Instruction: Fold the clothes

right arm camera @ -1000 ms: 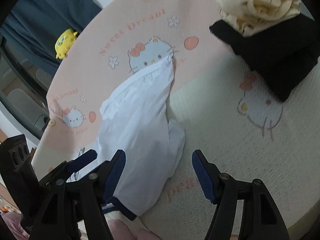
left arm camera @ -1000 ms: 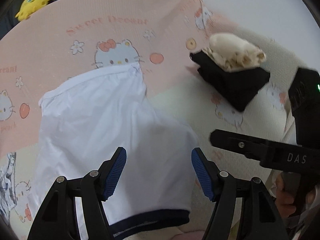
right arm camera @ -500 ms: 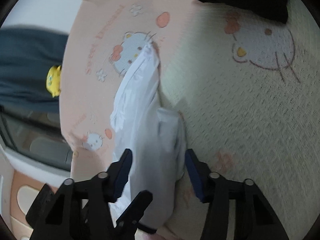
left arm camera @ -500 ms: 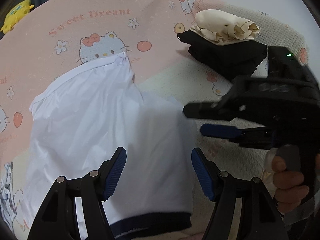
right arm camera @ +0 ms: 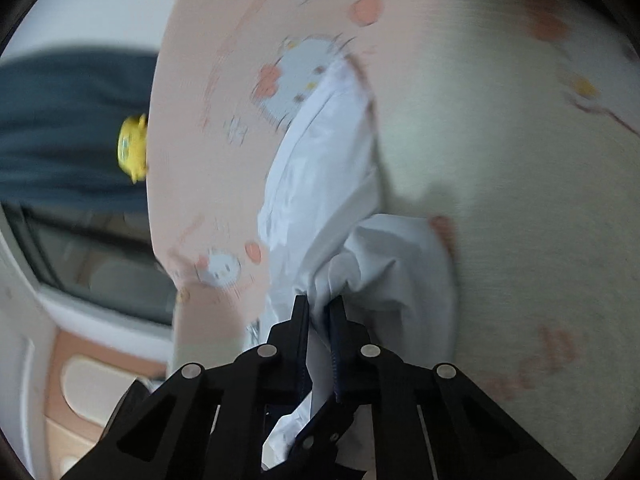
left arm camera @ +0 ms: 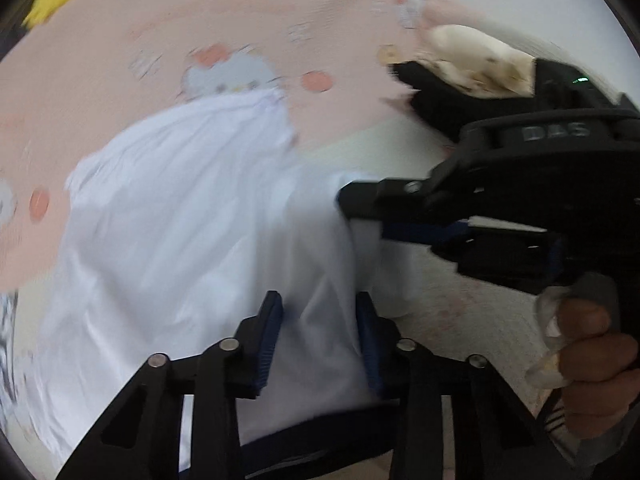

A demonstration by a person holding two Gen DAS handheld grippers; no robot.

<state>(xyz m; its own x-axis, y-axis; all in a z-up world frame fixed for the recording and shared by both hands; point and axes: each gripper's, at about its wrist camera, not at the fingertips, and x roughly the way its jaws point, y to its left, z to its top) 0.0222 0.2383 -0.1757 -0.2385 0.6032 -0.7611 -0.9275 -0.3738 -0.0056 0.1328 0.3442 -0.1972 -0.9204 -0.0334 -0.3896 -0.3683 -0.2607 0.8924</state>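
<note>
My right gripper [right arm camera: 320, 312] was pinching the white, thin, crinkly piece of clothing [right arm camera: 324, 184], with its two black fingers squeezed close and a bunch of the white cloth caught between the blue pads. The cloth puffed out in a lump just past the tips. From my left side I could see that same right gripper [left arm camera: 360, 208] reaching in sideways, its tips at the right edge of the white clothing [left arm camera: 192, 232], and my right hand [left arm camera: 588, 364] was wrapped around its handle. My left gripper [left arm camera: 318, 308] was part way open, with its blue pads on each side of a ridge of the white cloth near the dark blue hem [left arm camera: 320, 436]. I could not tell if the pads were touching the cloth, because the picture was blurry. The white clothing lay spread on the pink and cream bed cover with cartoon cats [left arm camera: 200, 32] printed on it. Further back on the right sat a folded black cloth [left arm camera: 436, 96] with a cream rolled-up cloth [left arm camera: 472, 56] resting on top of it. A small yellow soft toy [right arm camera: 134, 148] was at the far edge of the cover, next to something dark blue.
</note>
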